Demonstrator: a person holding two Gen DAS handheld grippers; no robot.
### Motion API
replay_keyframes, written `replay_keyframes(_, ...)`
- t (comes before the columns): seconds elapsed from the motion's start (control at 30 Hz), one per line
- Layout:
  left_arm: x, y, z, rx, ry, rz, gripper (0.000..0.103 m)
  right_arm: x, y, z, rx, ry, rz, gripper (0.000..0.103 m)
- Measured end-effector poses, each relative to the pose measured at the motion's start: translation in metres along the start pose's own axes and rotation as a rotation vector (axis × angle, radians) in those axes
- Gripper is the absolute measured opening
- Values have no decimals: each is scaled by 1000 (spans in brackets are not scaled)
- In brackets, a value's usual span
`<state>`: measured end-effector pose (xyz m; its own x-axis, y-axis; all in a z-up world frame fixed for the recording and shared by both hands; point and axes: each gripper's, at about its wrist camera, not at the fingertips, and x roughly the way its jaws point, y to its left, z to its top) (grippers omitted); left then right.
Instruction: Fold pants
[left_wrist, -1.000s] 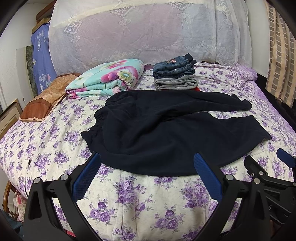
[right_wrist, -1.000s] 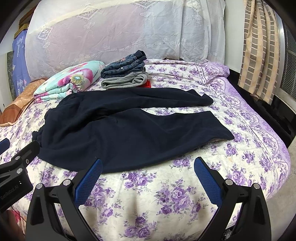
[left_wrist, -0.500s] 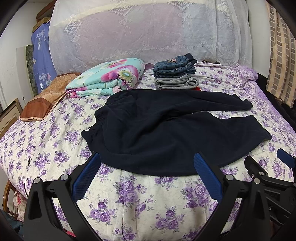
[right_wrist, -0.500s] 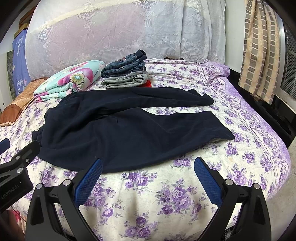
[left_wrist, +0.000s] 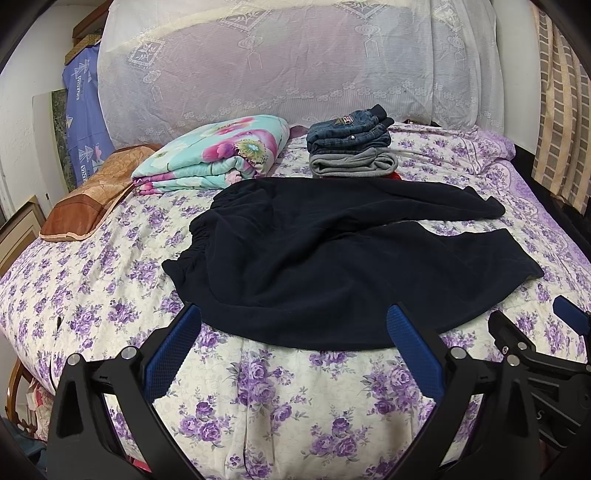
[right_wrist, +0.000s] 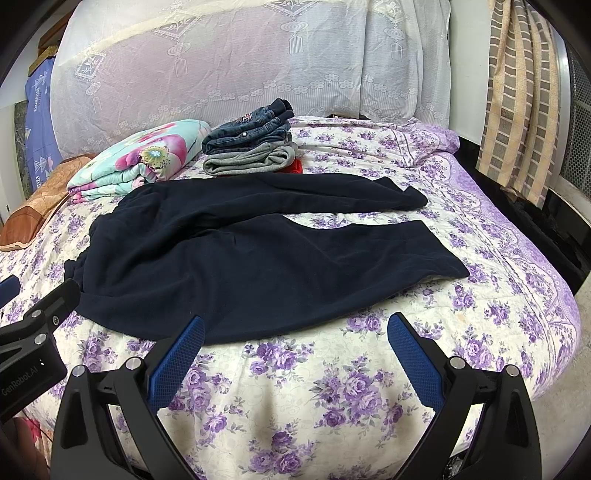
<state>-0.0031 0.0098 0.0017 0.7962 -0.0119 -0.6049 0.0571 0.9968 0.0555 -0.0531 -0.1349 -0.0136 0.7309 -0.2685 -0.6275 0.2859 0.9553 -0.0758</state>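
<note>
1. Nothing has changed from a second ago that I can make out: both my grippers hang at the near edge of the bed, and the pants lie just as they did.
2. My left gripper (left_wrist: 293, 343) is spread wide with nothing between its blue pads (left_wrist: 171, 350); the near hem of the pants shows in the gap, but I cannot tell whether the tips touch the cloth.
3. My right gripper (right_wrist: 295, 354) is equally wide and empty, poised over the bedspread (right_wrist: 332, 387) just short of the pants.
4. Each camera catches only part of the other tool at its frame edge, cut off by the border.
5. The dark navy pants (left_wrist: 332, 258) lie flat and unfolded across the middle of the bed, elastic waistband (left_wrist: 192, 240) to the left, both legs running right with a wedge of bedspread between them.
6. Beyond them sits a stack of folded clothes (left_wrist: 351, 147): jeans on top, grey under that, and a scrap of red at the bottom, mostly hidden.
7. Just left of the stack lies a folded floral blanket (left_wrist: 218, 155), and past that a brown pillow (left_wrist: 88, 199).
8. A lace cover (left_wrist: 295, 66) drapes the headboard; what is beneath is only dimly visible.
</note>
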Motion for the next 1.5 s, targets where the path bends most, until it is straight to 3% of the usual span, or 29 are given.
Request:
replay_keyframes(0.63, 2, 2, -2, 6, 11, 0, 98, 3, 2, -1, -6, 3, 0, 100)
replay_keyframes(0.7, 10, 1, -3, 15, 40, -25, 98, 5, 2, -2, -7, 9, -3, 100)
replay_keyframes(0.8, 38, 8, -5, -3, 165, -127, 98, 18, -6, -4, 0, 35, -28, 100)
replay_keyframes(0.9, 71, 35, -2, -80, 249, -165, 98, 29, -19, -7, 31, 74, -48, 100)
replay_keyframes(1.07, 124, 124, 1, -378, 339, -178, 98, 39, -32, -13, 68, 107, -43, 100)
replay_keyframes(1.2, 152, 170, -15, -575, 420, -205, 98, 40, -29, -17, 37, 92, -39, 100)
replay_keyframes(1.43, 179, 187, -16, -694, 423, -258, 97, 53, -35, -19, 57, 133, -21, 100)
replay_keyframes(1.47, 190, 187, -12, -703, 429, -291, 94, 53, -38, -19, 63, 133, -22, 100)
replay_keyframes(1.5, 200, 188, -9, -707, 442, -317, 76, 52, -40, -19, 69, 130, -25, 100)
